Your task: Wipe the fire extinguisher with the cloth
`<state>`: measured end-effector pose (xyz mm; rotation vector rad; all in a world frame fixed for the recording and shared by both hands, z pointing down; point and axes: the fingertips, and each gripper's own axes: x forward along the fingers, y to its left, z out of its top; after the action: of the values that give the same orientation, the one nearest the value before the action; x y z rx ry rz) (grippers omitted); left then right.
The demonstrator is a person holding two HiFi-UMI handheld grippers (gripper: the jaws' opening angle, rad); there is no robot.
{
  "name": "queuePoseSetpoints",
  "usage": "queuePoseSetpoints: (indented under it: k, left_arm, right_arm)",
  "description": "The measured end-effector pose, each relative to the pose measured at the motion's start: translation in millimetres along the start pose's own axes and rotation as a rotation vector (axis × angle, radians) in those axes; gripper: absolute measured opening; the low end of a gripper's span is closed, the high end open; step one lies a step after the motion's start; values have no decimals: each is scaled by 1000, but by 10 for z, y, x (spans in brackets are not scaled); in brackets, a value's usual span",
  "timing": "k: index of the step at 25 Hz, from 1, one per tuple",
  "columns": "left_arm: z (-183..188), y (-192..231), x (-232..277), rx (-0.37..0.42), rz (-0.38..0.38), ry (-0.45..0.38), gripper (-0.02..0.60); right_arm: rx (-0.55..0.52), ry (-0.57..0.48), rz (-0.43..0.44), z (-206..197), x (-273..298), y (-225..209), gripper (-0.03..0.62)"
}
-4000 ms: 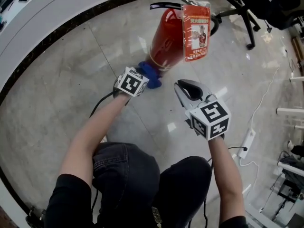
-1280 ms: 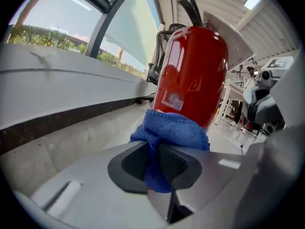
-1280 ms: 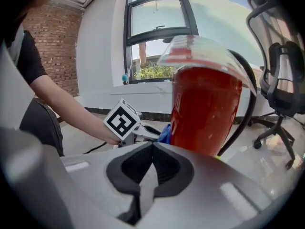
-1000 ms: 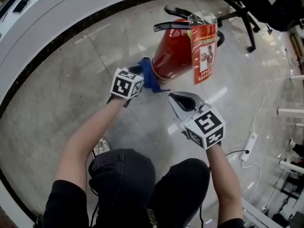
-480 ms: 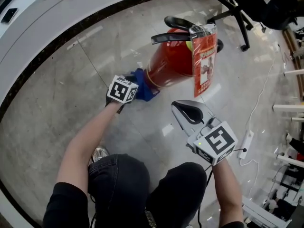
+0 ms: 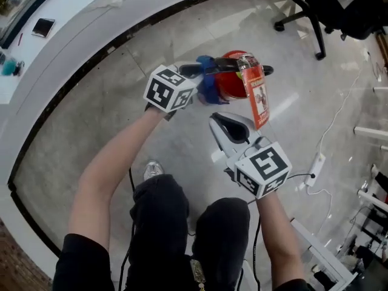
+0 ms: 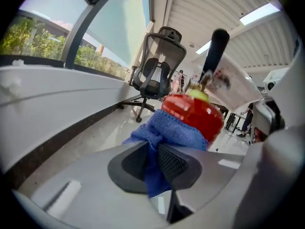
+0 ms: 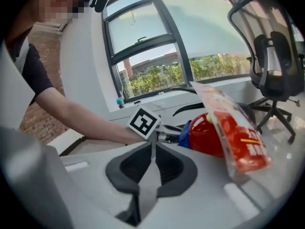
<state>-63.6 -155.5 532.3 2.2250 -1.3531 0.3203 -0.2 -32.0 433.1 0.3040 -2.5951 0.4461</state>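
The red fire extinguisher stands on the floor, seen from above, with black handles and a plastic-sleeved red tag hanging from its top. My left gripper is shut on the blue cloth, which presses against the extinguisher's upper side below the handle. In the left gripper view the cloth bunches between the pads against the red body. My right gripper hovers just in front of the extinguisher. Its jaws have just been opening a crack but still look closed, with nothing between them.
A black office chair stands beyond the extinguisher on the glossy stone floor. A curved white ledge runs along the left. A white power strip with cable lies at the right. The person's shoe is below my left arm.
Both grippers have risen. The left one has carried the cloth from the extinguisher's lower body up to its top near the handle.
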Motion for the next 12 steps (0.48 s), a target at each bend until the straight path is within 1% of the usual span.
queuePoseSetpoints:
  k: [2, 5, 9, 12]
  left_arm:
    - [302, -55, -129, 25, -24, 5, 49]
    - [515, -159, -246, 62, -85, 45, 50]
    - [540, -252, -323, 187, -182, 144, 51]
    - [517, -269, -335, 281, -234, 197, 51]
  right_arm:
    - [47, 5, 3, 186, -91, 93, 18]
    - [113, 6, 7, 412, -234, 258, 20]
    - [171, 12, -19, 695, -325, 314, 21]
    - [210, 32, -70, 802, -342, 278, 21]
